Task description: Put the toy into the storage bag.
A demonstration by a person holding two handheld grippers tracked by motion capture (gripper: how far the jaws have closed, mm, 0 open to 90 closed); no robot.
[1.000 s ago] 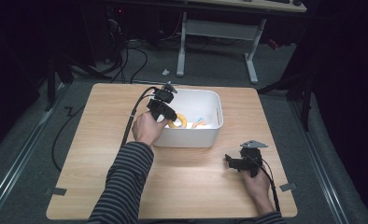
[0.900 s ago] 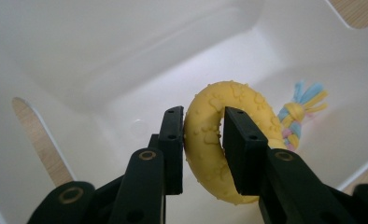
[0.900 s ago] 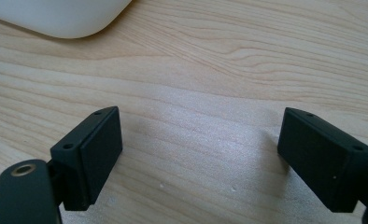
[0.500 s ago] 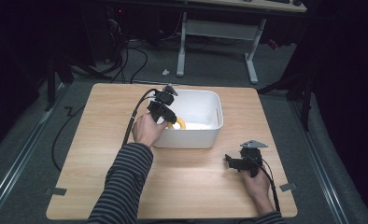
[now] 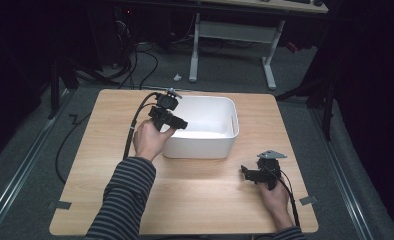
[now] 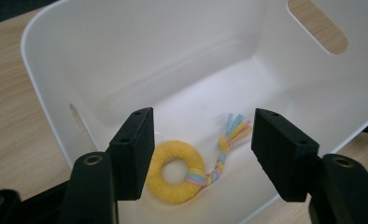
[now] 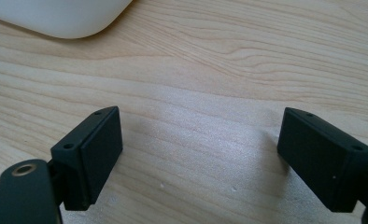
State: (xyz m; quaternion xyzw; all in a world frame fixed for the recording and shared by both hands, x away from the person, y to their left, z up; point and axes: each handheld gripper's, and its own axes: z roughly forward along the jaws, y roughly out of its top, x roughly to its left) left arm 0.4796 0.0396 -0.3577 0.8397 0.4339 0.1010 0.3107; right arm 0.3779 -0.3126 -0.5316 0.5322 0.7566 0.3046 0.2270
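A yellow ring toy (image 6: 175, 171) with a braided pastel tail (image 6: 224, 148) lies on the floor of the white bin (image 6: 102, 56). My left gripper (image 6: 201, 154) hangs open above it, over the bin's left end (image 5: 177, 123), nothing between its jaws. The white bin (image 5: 225, 137) stands at the middle back of the wooden table (image 5: 110, 165). Low over bare wood at the front right, my right gripper (image 5: 247, 172) is open and empty, also seen from its own camera (image 7: 200, 154).
A corner of the white bin (image 7: 65, 18) shows at the top left of the right gripper view. Cables (image 5: 135, 125) trail off the table's left side. A desk frame (image 5: 230, 35) stands on the floor beyond the table.
The left gripper has shifted a little over the bin's left end. The toy no longer shows in the high view. The right gripper has stayed put.
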